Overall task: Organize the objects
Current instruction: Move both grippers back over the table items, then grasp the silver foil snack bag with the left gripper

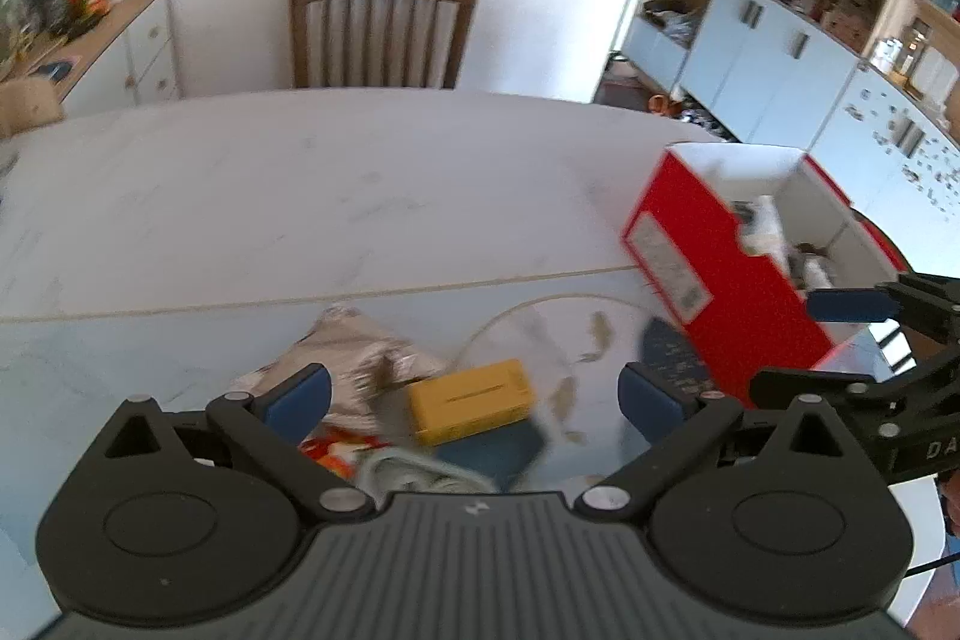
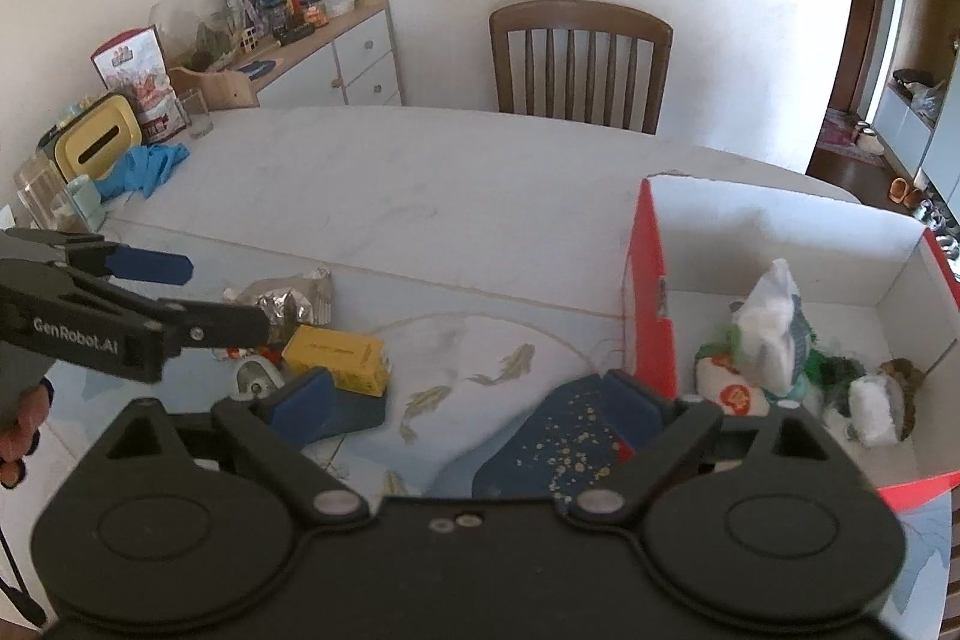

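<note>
A small yellow box lies on a dark blue flat item, next to a crumpled silver foil bag. My left gripper hangs over this pile, jaws wide open and holding nothing. A red cardboard box with a white inside stands at the right and holds a white pouch and small soft items. My right gripper is open and empty beside the box's near corner, above a speckled dark blue piece.
A fish-patterned mat covers the near white table. A small round white object and an orange packet lie in the pile. A wooden chair stands at the far edge. A yellow tissue box, blue cloth and glass sit far left.
</note>
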### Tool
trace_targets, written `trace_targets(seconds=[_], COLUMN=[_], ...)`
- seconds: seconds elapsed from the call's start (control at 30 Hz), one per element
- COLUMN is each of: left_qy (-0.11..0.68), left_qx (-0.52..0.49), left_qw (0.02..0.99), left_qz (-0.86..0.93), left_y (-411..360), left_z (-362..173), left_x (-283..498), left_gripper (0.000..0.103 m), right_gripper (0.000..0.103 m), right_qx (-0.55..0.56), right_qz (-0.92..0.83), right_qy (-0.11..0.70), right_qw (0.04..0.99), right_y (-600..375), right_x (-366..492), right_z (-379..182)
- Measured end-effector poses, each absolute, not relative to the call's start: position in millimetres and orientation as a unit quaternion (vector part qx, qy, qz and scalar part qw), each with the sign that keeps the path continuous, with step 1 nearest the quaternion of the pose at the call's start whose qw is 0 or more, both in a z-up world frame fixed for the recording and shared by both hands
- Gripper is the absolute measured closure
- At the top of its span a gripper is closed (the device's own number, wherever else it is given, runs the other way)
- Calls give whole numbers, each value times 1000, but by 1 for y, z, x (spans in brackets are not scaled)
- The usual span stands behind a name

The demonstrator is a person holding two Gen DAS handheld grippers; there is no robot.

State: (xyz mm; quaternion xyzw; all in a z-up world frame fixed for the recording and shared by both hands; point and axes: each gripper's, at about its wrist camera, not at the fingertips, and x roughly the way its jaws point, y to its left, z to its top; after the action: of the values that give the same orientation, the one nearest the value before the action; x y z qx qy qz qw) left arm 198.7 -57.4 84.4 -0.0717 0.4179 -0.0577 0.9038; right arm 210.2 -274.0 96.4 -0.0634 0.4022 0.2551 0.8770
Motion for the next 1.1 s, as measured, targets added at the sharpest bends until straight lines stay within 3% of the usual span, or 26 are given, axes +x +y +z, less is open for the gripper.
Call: trace_targets(seconds=[0.4, 1.1], left_qy=[435, 464], left_qx=[-84, -51], left_qw=[897, 884], left_qz=[-6, -25], left_y=[-1, -1], left_z=[56, 13], left_x=[207, 262], left_gripper=[1, 1], right_gripper=[9, 12], right_qx=[-86, -113], right_qz=[271, 317], right_qy=[425, 457], right_qw=[859, 823], right_y=[-237, -154], right_x=[219, 242], right_z=[73, 29])
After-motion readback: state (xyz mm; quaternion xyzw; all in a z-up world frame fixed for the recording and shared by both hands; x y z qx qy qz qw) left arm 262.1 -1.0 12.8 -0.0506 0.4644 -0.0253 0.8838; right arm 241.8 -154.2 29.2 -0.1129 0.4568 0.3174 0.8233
